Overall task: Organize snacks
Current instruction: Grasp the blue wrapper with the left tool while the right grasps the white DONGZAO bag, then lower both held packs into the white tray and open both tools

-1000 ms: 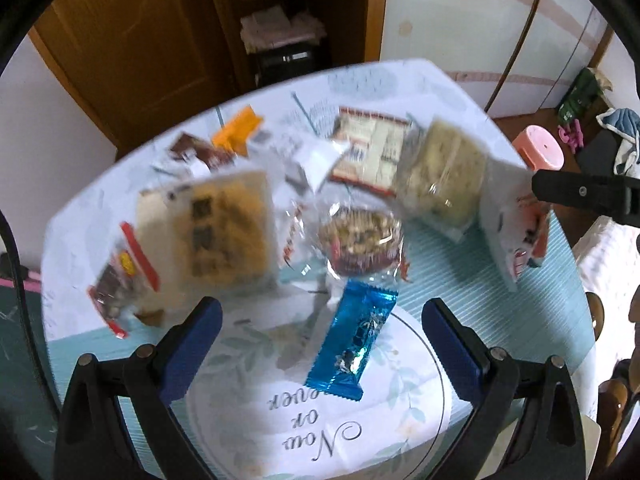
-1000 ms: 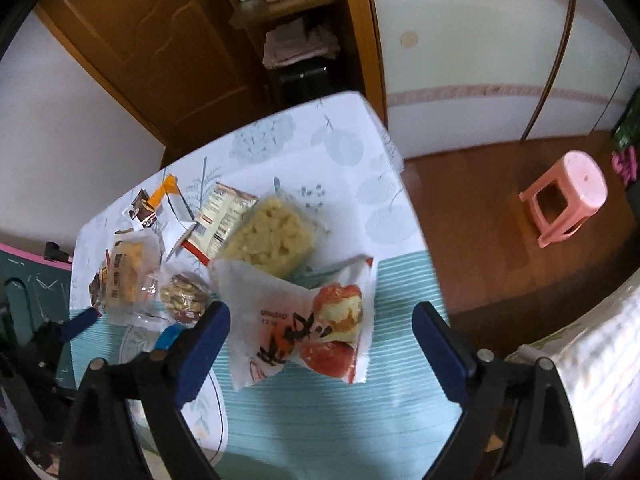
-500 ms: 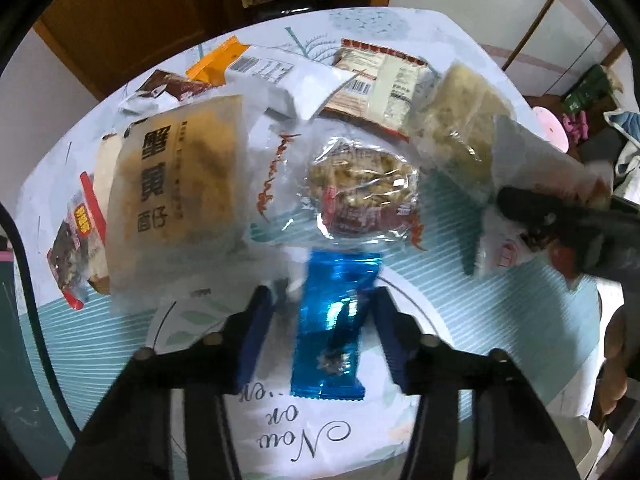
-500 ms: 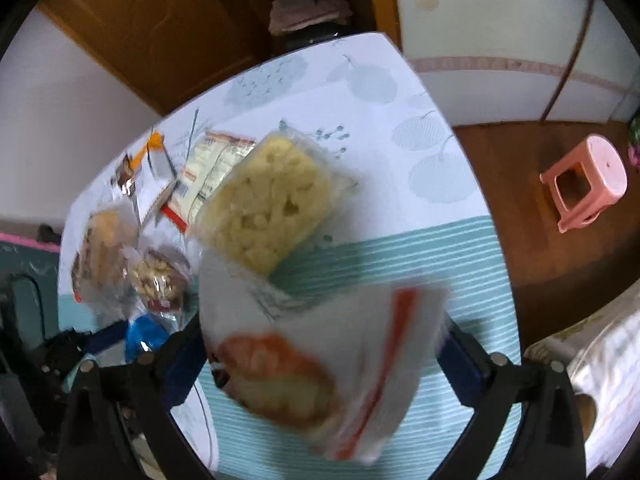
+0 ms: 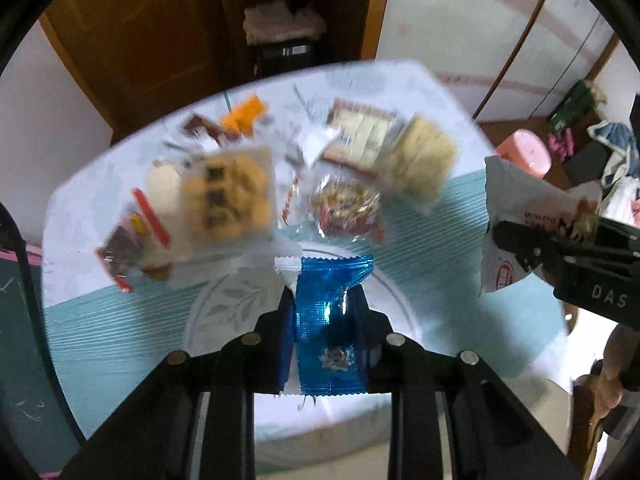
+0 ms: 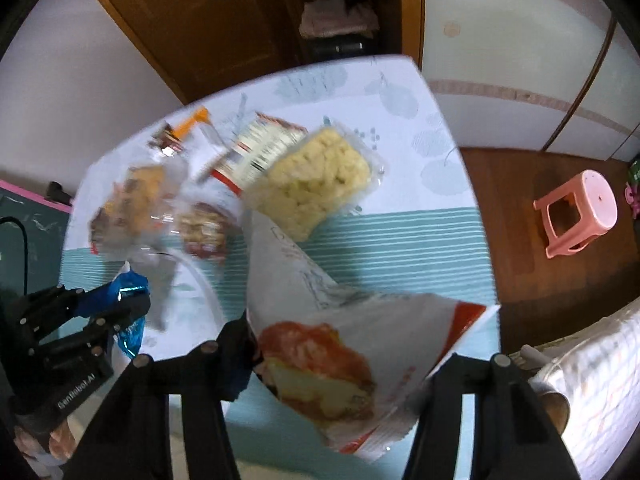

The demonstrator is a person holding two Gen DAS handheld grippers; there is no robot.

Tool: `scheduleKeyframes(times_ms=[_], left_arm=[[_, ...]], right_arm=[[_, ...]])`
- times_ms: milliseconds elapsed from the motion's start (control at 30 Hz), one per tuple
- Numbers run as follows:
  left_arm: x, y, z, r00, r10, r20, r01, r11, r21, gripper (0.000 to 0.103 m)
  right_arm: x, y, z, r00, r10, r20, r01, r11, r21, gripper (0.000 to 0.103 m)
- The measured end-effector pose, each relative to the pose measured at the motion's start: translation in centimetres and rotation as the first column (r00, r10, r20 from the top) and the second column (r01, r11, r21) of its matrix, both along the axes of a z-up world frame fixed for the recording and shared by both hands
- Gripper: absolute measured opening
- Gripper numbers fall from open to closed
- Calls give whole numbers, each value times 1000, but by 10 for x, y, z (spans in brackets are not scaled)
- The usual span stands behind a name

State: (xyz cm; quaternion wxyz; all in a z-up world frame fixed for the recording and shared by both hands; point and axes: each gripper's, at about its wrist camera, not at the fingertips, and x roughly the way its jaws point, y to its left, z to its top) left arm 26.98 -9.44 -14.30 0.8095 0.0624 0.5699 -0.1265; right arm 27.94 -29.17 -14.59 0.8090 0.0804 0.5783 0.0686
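Observation:
A blue foil snack packet (image 5: 328, 320) stands between the blue pads of my left gripper (image 5: 325, 300), whose jaws are still closing and press on its sides. The packet hangs clear above the round print on the tablecloth (image 5: 120, 320). A white packet with a red bread picture (image 6: 312, 356) sits between the fingers of my right gripper (image 6: 344, 352). Those jaws are closing too, and they hold it tilted above the striped cloth. In the left wrist view, the right gripper (image 5: 532, 248) holds the white packet (image 5: 516, 200) at the right edge. The left gripper (image 6: 120, 312) shows low left in the right wrist view.
Several snacks lie at the table's back: a yellow cracker bag (image 5: 228, 196), a round nut cake packet (image 5: 346, 208), a pale puffed block (image 6: 316, 176), a red-and-white packet (image 5: 360, 132) and an orange packet (image 5: 244, 114). A pink stool (image 6: 580, 208) stands on the floor right of the table.
Both grippers went from wide open to closed on their packets. The left took the blue packet and rose with it. The right took the white packet and lifted it off the cloth.

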Motion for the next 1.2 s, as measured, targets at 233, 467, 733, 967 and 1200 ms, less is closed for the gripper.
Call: scheduleKeyframes(times_ms=[233,467,733,967,1200], left_arm=[[-72,27,116,979,-55,197,76,992,-99,23],[-170,45,188,941,-97,324,158,973,-168,23],[-256,54,175,914,-133,382,208,965,-162,23],[-273,56,93,960,-142,240,171,980,-104,23],[-277,55,44,983,-161,84,170,980,-102,38]], right_arm=[[-80,10,109,979,30,202,-40,998,44,56],[-183,44,181,929,99,357,-117,993,30,57],[-251,55,166,927,62,371,-105,990,97,57],[-271,55,116,956,-6,294,-15,998,68,58],[-269,61,81,980,-17,200,10,999,37,63]])
